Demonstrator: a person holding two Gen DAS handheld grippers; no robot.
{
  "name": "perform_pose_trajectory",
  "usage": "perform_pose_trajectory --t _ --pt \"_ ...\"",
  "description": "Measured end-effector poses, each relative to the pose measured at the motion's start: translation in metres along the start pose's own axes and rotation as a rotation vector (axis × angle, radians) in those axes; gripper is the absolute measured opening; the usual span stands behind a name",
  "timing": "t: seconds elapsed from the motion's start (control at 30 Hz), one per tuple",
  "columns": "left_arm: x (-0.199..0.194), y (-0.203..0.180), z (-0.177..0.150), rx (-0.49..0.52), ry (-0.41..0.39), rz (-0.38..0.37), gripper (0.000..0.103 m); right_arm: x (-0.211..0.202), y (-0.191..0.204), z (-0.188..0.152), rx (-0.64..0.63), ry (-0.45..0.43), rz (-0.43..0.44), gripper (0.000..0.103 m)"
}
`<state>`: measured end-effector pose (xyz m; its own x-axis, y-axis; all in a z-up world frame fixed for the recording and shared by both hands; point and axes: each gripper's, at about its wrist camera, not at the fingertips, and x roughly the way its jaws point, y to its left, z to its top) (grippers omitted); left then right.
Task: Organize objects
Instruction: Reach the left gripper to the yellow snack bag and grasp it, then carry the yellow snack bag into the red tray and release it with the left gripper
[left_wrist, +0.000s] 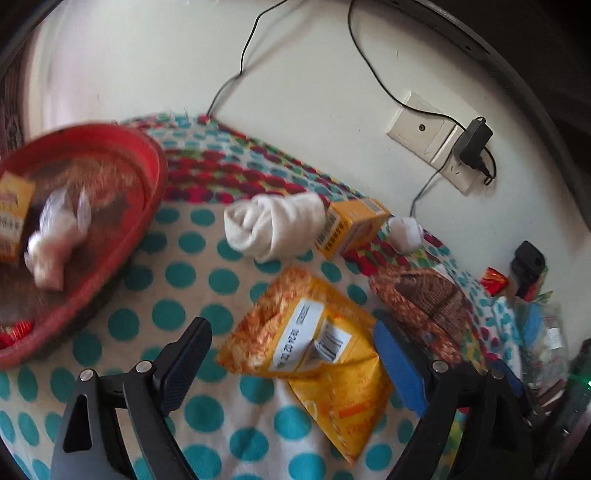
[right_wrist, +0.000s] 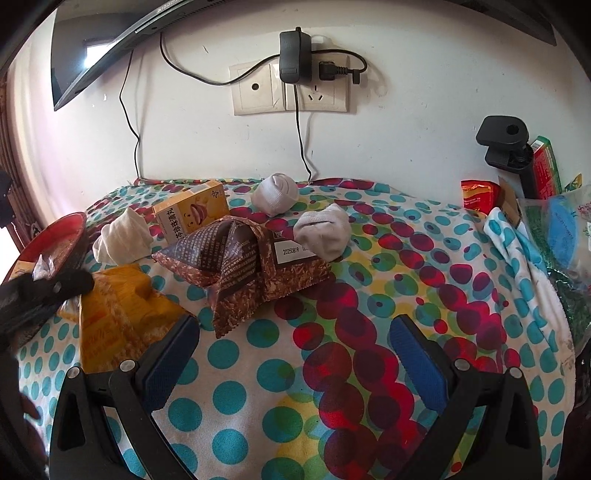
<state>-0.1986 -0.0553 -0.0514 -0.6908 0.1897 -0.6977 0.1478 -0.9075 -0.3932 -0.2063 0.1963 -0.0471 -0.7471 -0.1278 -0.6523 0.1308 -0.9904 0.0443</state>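
Note:
My left gripper (left_wrist: 291, 354) is open, its fingers on either side of a yellow snack packet (left_wrist: 314, 350) lying on the dotted cloth. A red basket (left_wrist: 147, 206) at the left holds a yellow box and a white wrapped bundle (left_wrist: 55, 236). A rolled white sock (left_wrist: 273, 225), a yellow box (left_wrist: 351, 225) and a brown packet (left_wrist: 424, 299) lie beyond. My right gripper (right_wrist: 295, 354) is open and empty over the cloth. Ahead of it lie the brown packet (right_wrist: 243, 266), the yellow packet (right_wrist: 118, 317), the yellow box (right_wrist: 192, 214) and three rolled white socks (right_wrist: 275, 194).
The wall behind carries a socket plate (right_wrist: 288, 88) with a black adapter (right_wrist: 290, 55) and hanging cables. A black clamp (right_wrist: 506, 147), red and green packets and plastic bags (right_wrist: 561, 229) crowd the right edge. The left gripper shows in the right wrist view (right_wrist: 40, 295).

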Motion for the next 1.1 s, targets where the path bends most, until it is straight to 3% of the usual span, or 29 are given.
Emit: perform_pose_trajectory --t 0.2,0.27,0.4,0.57,0.67,0.73,0.93,1.1 --pt "0.020 -0.009 -0.004 -0.097 0.066 -0.068 0.092 0.002 0.002 0.000 -0.011 0.006 0.003 0.103" --pt "0.035 -0.014 -0.004 -0.114 0.102 -0.059 0.092 0.003 0.001 0.000 -0.004 0.011 0.005 0.103" --pt "0.046 -0.045 0.000 0.062 0.104 -0.022 0.091 0.002 -0.002 0.000 0.010 0.007 0.015 0.103" --pt "0.033 -0.068 0.007 0.236 0.048 0.056 0.058 0.001 -0.002 -0.001 0.005 0.009 0.021 0.103" --pt "0.019 -0.081 0.007 0.367 0.006 0.095 0.055 0.001 -0.002 -0.001 0.007 0.007 0.015 0.103" --pt "0.017 -0.082 0.007 0.386 0.015 0.103 0.051 0.001 -0.001 0.000 0.004 0.006 0.011 0.103" --pt "-0.012 -0.082 0.002 0.539 -0.077 0.202 0.051 0.002 0.002 0.000 -0.007 0.009 0.017 0.103" --pt "-0.050 -0.055 0.014 0.571 -0.161 0.277 0.051 0.002 0.003 -0.001 -0.011 0.005 0.016 0.103"
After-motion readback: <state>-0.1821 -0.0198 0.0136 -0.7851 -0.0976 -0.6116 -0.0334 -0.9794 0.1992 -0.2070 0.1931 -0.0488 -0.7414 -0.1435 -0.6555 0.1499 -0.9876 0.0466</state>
